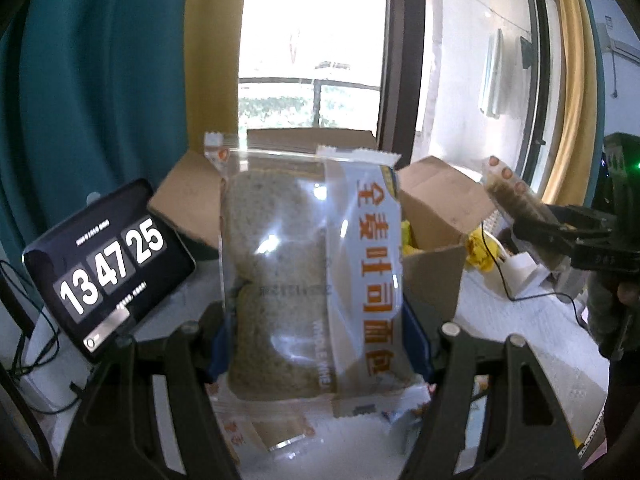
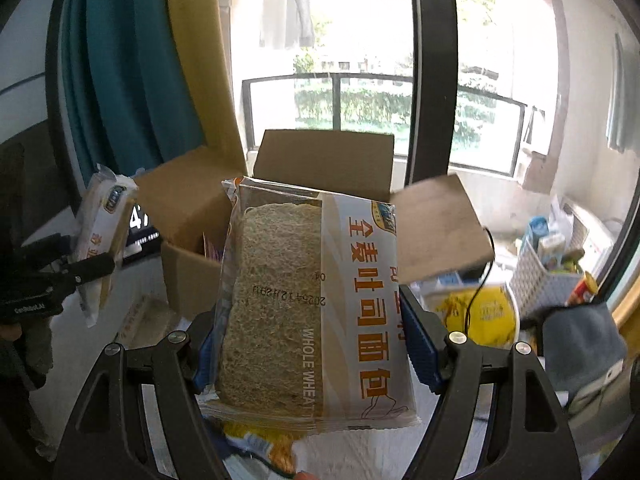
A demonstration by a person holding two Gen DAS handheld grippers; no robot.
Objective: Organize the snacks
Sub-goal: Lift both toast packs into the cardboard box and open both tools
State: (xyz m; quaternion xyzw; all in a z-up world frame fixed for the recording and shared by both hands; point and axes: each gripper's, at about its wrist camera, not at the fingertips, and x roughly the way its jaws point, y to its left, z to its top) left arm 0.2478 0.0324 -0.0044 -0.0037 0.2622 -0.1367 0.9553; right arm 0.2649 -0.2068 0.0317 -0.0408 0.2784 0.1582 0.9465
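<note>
Left gripper [image 1: 316, 344] clamped on a whole-wheat bread packet [image 1: 312, 272] — held upright above the table, before the open cardboard box [image 1: 432, 208]. Right gripper [image 2: 316, 356] likewise closed on a second bread packet [image 2: 312, 304] — near the box front.

We read "全麦吐司面包" and "WHOLE WHEAT" on the bread packet [image 2: 316, 304] before the cardboard box [image 2: 324, 160], with "2025/12/12" upside down. Left of that box, the clock screen [image 1: 108, 268] shows "13 47 25".
</note>
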